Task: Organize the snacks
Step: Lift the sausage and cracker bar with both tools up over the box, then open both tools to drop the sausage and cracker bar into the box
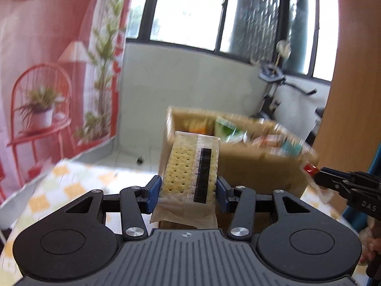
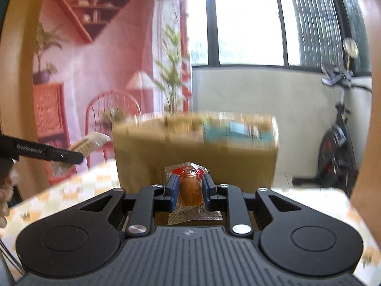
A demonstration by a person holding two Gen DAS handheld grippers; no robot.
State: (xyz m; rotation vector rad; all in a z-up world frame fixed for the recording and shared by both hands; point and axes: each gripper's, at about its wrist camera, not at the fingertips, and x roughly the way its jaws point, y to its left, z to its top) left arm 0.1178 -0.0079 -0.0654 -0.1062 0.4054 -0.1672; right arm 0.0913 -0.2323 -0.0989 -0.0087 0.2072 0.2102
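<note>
My left gripper (image 1: pixel 188 191) is shut on a clear-wrapped pack of crackers (image 1: pixel 190 169), which sticks up between the blue pads. My right gripper (image 2: pixel 188 188) is shut on a small brown snack in a clear and red wrapper (image 2: pixel 190 187). Beyond both stands an open cardboard box (image 1: pixel 257 166), blurred, holding several colourful snack packets (image 1: pixel 228 128). In the left wrist view the right gripper (image 1: pixel 316 172) enters from the right with its red-tipped packet. The right wrist view shows the same box (image 2: pixel 195 152), with the left gripper (image 2: pixel 78 156) and its cracker pack (image 2: pixel 88 144) at the left.
A table with a yellow-and-white checked cloth (image 1: pixel 71 186) carries the box. A pink printed backdrop (image 1: pixel 47 71) hangs at left, windows (image 1: pixel 190 9) behind, an exercise bike (image 2: pixel 338 143) at right. A wooden panel (image 1: pixel 352 95) borders the right side. A person's hand (image 2: pixel 4 190) shows at far left.
</note>
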